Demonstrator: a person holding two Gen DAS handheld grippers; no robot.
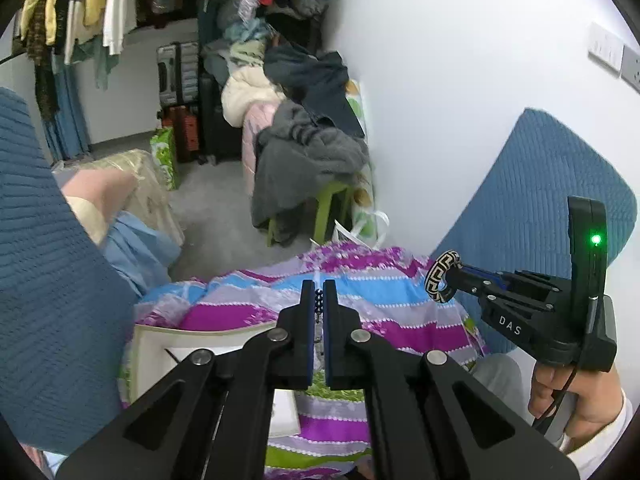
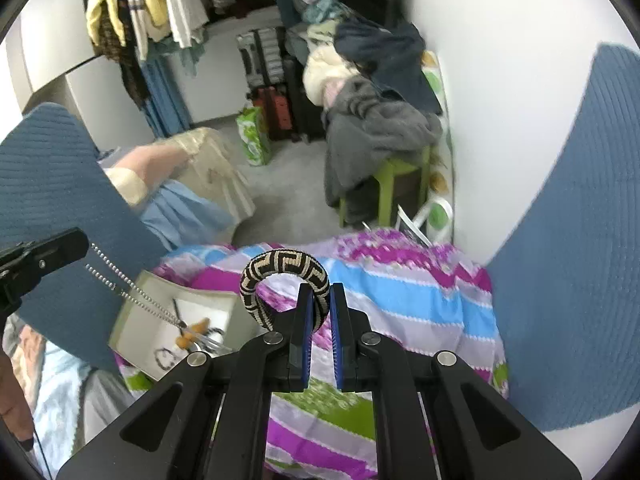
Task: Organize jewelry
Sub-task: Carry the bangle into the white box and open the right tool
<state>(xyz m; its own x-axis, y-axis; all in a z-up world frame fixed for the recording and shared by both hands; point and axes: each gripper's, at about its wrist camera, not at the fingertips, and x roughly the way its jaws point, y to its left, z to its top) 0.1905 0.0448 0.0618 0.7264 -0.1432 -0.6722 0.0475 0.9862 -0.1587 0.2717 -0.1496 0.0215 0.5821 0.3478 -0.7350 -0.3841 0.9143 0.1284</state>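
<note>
Bedroom corner, white wall [image 1: 460, 80], grey floor [image 2: 288, 196]. Clothes [image 1: 92, 8] hang on a rail at the back; suitcases [image 1: 178, 76] stand below, beside a green stool [image 1: 328, 208] heaped with grey and dark garments. Striped bedcover [image 1: 400, 312], magenta, blue and lilac with green patches, fills the foreground. Blue ribbed cushions [image 1: 560, 184] rise at either side.

Item one: left hand-held gripper [image 1: 319, 286], black with blue pads, jaws together and clamped on a bead chain [image 2: 116, 280]. From its own camera only a few dark beads show between the pads. From the right wrist view the chain hangs in two silver strands from the tip, down toward an open shallow box [image 2: 132, 312].

Item two: right hand-held gripper [image 2: 321, 300], same make, jaws pressed onto a woven bangle [image 2: 280, 264], black and cream in a key pattern. The bangle is held clear above the bedcover, its ring standing up and to the left of the jaws. A hand [image 1: 576, 396] in a white sleeve grips the handle; a green light glows on the housing.

Item three: the box, pale-walled, lies on the bedcover at lower left. Inside: an orange piece at the chain's lower end, and a dark beaded loop [image 2: 164, 358]; finer detail blurred.
</note>
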